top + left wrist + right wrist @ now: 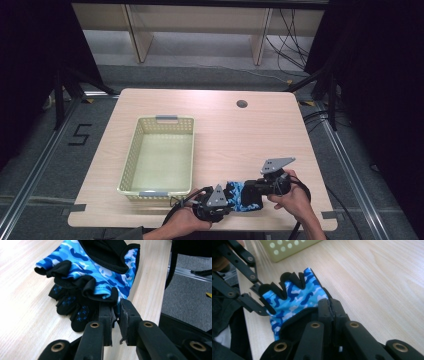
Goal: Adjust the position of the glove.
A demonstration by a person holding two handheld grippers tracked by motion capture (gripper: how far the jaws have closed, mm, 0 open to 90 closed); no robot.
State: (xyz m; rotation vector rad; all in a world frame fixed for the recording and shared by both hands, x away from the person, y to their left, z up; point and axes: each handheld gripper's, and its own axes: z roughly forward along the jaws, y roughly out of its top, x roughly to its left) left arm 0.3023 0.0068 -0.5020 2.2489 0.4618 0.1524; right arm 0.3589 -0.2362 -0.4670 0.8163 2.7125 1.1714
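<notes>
A blue camouflage fingerless glove (pixel 245 197) with black trim lies on the wooden table (pixel 240 135) near its front edge, held between both grippers. My left gripper (pixel 230 199) is shut on the glove (pixel 100 272) at its finger end, with fabric pinched between the jaws (pixel 116 312). My right gripper (pixel 256 189) is shut on the black cuff edge of the glove (pixel 294 300), its jaws (pixel 331 307) pressed together. In the right gripper view the left gripper (pixel 262 300) grips the far finger openings. Black finger pieces with blue dots (pixel 75 307) hang under the blue layer.
A pale yellow perforated basket (pixel 131 155) stands on the left half of the table, with nothing visible inside, and its corner (pixel 287 247) lies just beyond the glove. A round cable hole (pixel 242 104) is at the back right. The table's front edge is close to both hands.
</notes>
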